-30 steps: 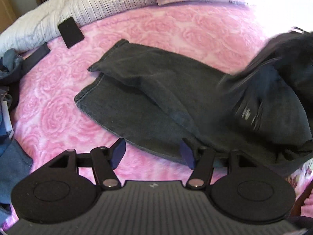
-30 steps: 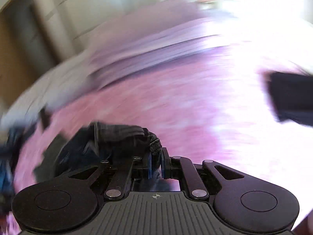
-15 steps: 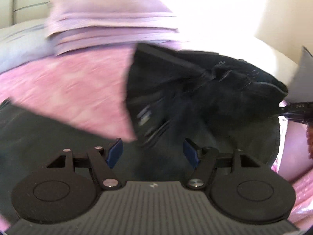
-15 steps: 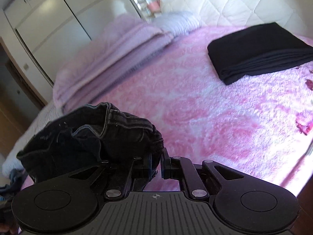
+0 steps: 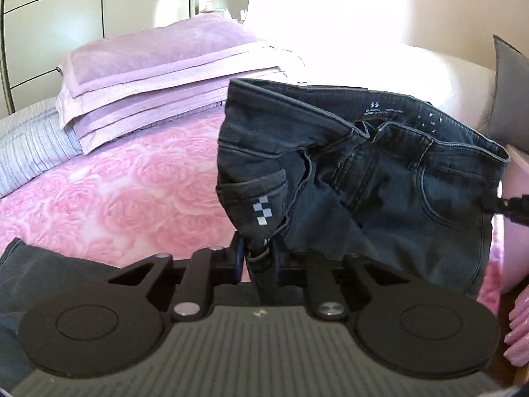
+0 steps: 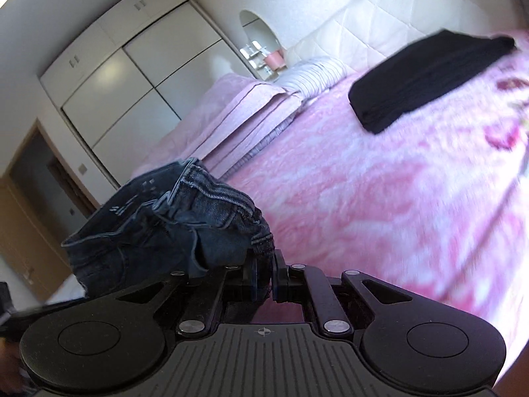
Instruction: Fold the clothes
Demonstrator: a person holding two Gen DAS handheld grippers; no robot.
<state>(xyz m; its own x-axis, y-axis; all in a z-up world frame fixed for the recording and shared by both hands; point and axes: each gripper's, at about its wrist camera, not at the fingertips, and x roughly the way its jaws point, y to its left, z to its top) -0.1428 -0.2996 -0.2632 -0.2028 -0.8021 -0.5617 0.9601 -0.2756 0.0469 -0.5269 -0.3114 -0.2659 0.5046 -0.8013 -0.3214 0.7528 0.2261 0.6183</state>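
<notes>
**Dark jeans held up by both grippers over the pink bed**

In the left wrist view, the left gripper (image 5: 258, 258) is clenched on a fold of the dark jeans (image 5: 380, 178) at the waist end, just below a back pocket marked with small pale squares. The denim passes between its fingers and hangs down past them. The waistband is spread out to the right, its printed inner label showing, and the far side of the waist meets a black tip of the right gripper (image 5: 509, 206) at the right edge of that view. Another stretch of dark denim lies low at the left edge, on the pink rose-patterned bedspread (image 5: 115, 195). Toward the head of the bed, stacked lilac pillows (image 5: 158, 76) sit on a grey striped cover (image 5: 29, 145).

In the right wrist view, the right gripper (image 6: 264, 276) is also clamped on the jeans (image 6: 172, 228), pinching a bunched seam edge between its nearly closed fingers; the rest of the waist bulges up and to the left of them. Across the bedspread (image 6: 380, 205), near the headboard corner on the right, a folded black garment (image 6: 426, 76) lies flat, well apart from the jeans. White wardrobe doors (image 6: 132, 79) stand beyond the pillows (image 6: 238, 115).
</notes>
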